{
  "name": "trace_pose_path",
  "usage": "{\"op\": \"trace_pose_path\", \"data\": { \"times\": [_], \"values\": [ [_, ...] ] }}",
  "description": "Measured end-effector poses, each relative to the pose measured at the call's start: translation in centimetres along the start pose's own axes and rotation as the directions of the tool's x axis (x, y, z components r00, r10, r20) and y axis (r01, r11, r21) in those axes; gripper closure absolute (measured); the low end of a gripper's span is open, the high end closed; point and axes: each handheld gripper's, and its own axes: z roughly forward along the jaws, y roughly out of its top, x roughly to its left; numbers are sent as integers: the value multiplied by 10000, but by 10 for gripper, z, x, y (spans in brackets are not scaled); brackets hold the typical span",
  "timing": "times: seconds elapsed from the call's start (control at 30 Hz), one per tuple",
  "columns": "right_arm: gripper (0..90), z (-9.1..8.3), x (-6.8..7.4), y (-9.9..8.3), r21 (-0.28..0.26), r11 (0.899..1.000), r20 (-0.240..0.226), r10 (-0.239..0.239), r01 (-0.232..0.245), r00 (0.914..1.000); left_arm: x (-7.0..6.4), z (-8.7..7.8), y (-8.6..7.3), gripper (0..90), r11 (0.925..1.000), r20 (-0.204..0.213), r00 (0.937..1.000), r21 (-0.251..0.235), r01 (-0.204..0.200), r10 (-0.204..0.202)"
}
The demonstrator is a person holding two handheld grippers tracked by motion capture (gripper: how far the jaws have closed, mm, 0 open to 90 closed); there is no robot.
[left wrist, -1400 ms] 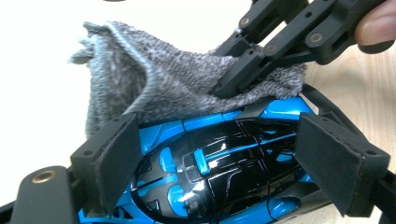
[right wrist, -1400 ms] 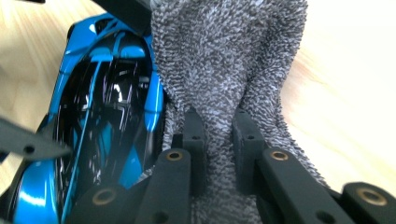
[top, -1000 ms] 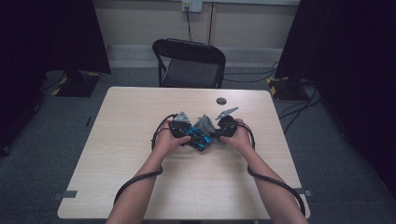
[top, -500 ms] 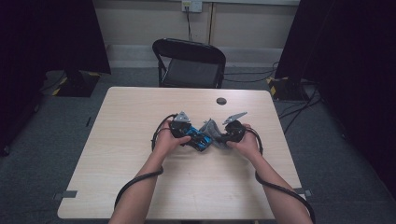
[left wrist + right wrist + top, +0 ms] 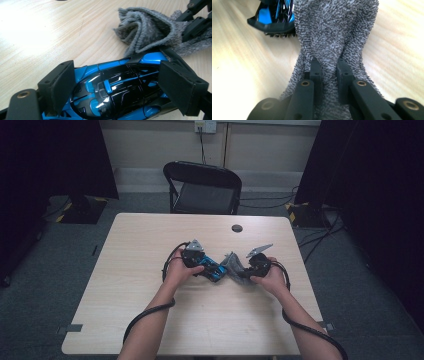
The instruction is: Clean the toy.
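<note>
While the left gripper [image 5: 117,87] clamps the blue toy car [image 5: 117,82] mid-table, the right gripper [image 5: 327,72] pinches the grey cloth [image 5: 334,30] against its end; wipe lengthwise lightly, keeping the car braced

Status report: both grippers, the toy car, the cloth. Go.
Left gripper shut on blue-and-black toy car, car on table. Right gripper shut on grey cloth, cloth against car's end. Nothing in the way.
</note>
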Motion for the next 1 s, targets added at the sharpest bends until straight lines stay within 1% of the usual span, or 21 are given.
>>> {"op": "trace_pose_path", "data": {
  "times": [0.13, 0.2, 0.23, 0.4, 0.5, 0.57, 0.67, 0.73, 0.77, 0.87, 0.93, 1.0],
  "values": [
    [790, -6, -1, -4, 62, 9999, -81, 128, -128, 9999, 0, 0, 0, 146, 10000, -8, 10000, 28, -6, 6],
    [790, -7, -1, -5, 33, 9998, -118, 172, -171, 9998, 0, 0, 0, 146, 10000, -10, 10000, 22, -13, 13],
    [790, -11, -3, -8, -71, 9995, -206, 320, -321, 9993, 0, 0, 0, 146, 10000, -7, 10000, 16, -8, 8],
    [790, -17, -4, -13, -92, 9989, -311, 450, -453, 9985, 0, 0, 0, 146, 10000, -7, 10000, 20, -13, 13],
    [790, -22, -5, -14, -145, 9986, -212, 511, -514, 9985, 0, 0, 0, 146, 10000, -6, 10000, -16, -12, 12],
    [790, -26, -7, -15, -311, 9976, -238, 614, -621, 9978, 0, 0, 0, 146, 10000, -16, 10000, 5, -5, 5],
    [790, -33, -10, -13, -395, 9965, -5, 737, -737, 9973, 0, 0, 0, 146, 10000, -13, 10000, 14, -11, 11],
    [791, -34, -11, -12, -411, 9962, 23, 772, -770, 9970, 0, 0, 0, 146, 10000, -27, 10000, 40, -44, 44],
    [790, -38, -14, -9, -611, 9936, 235, 963, -947, 9951, -1, 0, 0, 147, 10000, -51, 10000, 62, -45, 45],
    [790, -40, -18, -6, -1079, 9866, 433, 1277, -1224, 9909, -1, 0, 1, 147, 10000, -66, 10000, 78, -62, 63],
    [790, -40, -21, -2, -1292, 9825, 510, 1417, -1342, 9886, -1, 0, 1, 148, 10000, -72, 10000, 74, -58, 59],
    [790, -38, -23, 5, -1313, 9819, 634, 1460, -1368, 9872, -1, 0, 0, 147, 10000, -67, 10000, 65, -61, 62]
  ]
}}
